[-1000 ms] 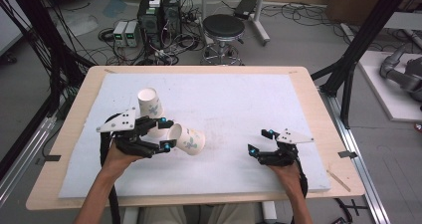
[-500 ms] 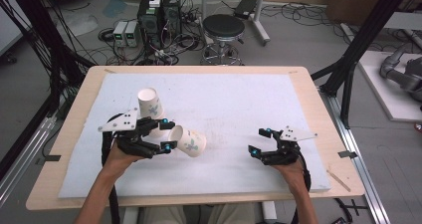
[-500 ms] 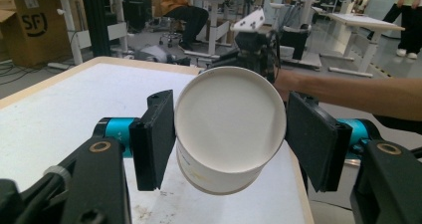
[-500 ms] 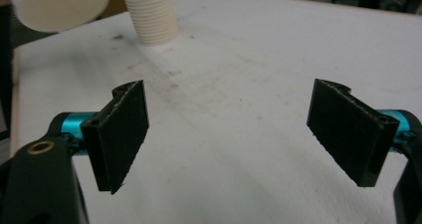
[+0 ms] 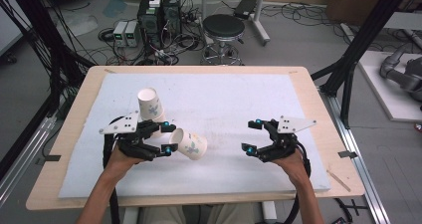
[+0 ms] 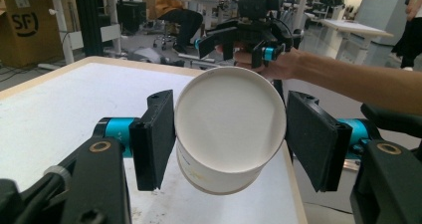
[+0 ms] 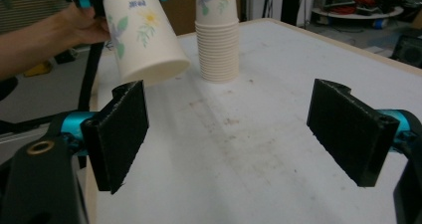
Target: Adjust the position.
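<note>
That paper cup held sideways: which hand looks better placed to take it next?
The right, probably. The right claw is open with nothing in it and faces the cup, which the left claw grips. The cup's bottom points toward it.

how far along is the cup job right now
Done: one paper cup is off the stack of cups and clamped on its side in the left gripper. In hand: it hangs above the white mat. Left: the right gripper is open and empty; the cup isn't set down yet.
</note>
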